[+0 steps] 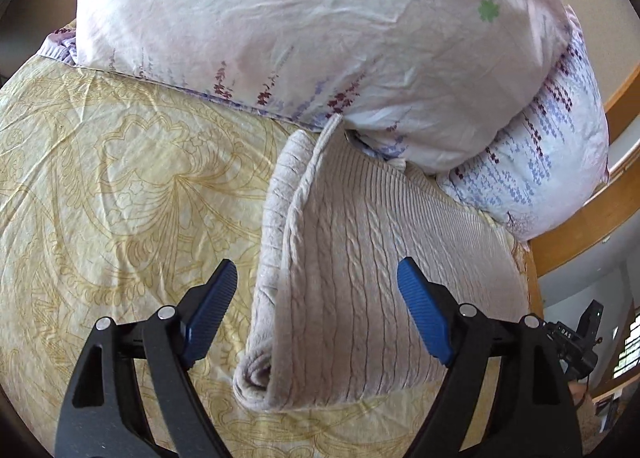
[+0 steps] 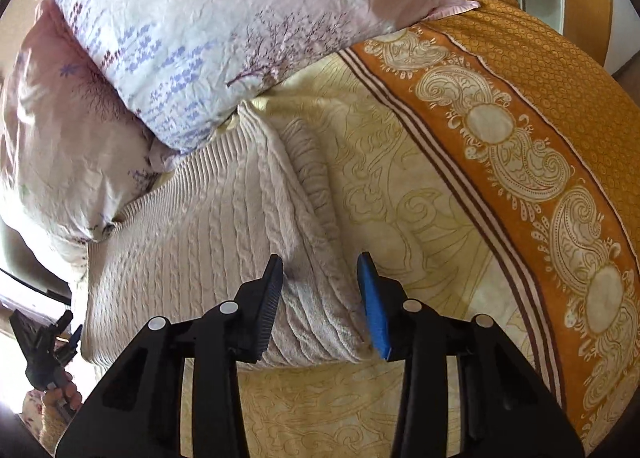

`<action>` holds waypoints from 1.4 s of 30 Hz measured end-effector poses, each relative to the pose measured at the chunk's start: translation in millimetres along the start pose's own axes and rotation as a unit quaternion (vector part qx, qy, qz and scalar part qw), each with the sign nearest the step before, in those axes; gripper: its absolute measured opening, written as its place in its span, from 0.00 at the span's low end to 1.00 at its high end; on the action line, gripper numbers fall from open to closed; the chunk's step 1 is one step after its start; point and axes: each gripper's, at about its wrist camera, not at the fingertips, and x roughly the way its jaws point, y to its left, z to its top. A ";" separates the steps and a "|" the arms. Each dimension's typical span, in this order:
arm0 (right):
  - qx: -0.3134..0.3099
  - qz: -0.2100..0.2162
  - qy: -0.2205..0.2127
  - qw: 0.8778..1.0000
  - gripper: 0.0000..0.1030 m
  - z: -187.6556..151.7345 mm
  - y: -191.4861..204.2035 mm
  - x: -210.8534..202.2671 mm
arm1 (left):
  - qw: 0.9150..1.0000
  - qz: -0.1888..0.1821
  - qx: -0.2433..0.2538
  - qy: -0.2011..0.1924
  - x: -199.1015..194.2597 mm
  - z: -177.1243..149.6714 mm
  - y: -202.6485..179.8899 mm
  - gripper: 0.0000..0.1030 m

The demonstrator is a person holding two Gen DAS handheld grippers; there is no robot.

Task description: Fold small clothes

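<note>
Lying folded on the bed's yellow patterned sheet (image 1: pixel 120 162), the beige cable-knit sweater (image 1: pixel 360 266) has its far end touching the stacked floral pillows (image 1: pixel 280 38). One edge of it is doubled back, with a rolled lip at the near corner. We hold the left gripper (image 1: pixel 316 310) above the near part of the sweater. Its blue pads (image 1: pixel 424 318) are spread wide on either side of the folded edge and, as far as we can tell, do not touch the knit.

In the right wrist view we see the right gripper (image 2: pixel 320 306) partly open over the opposite folded edge. The fabric lies in the gap between its fingers, but whether they press on it we cannot tell. An orange paisley border (image 2: pixel 520 146) runs along the sheet beside the sweater. The left gripper also shows at that view's lower left edge, held in a hand (image 2: pixel 66 390).
</note>
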 end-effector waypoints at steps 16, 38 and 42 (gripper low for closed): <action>-0.034 -0.038 0.004 0.999 0.10 -39.8 -1.1 -22.0 | 0.996 0.022 0.045 0.067 28.1 -6.5 4.8 0.63; -0.101 -0.043 0.015 0.994 0.44 5.1 59.5 34.6 | 0.998 -0.008 -0.012 0.062 54.2 29.1 24.7 0.68; -0.102 -0.034 0.012 0.994 0.49 5.6 60.7 33.4 | 0.998 -0.022 -0.020 0.061 62.3 36.5 28.4 0.68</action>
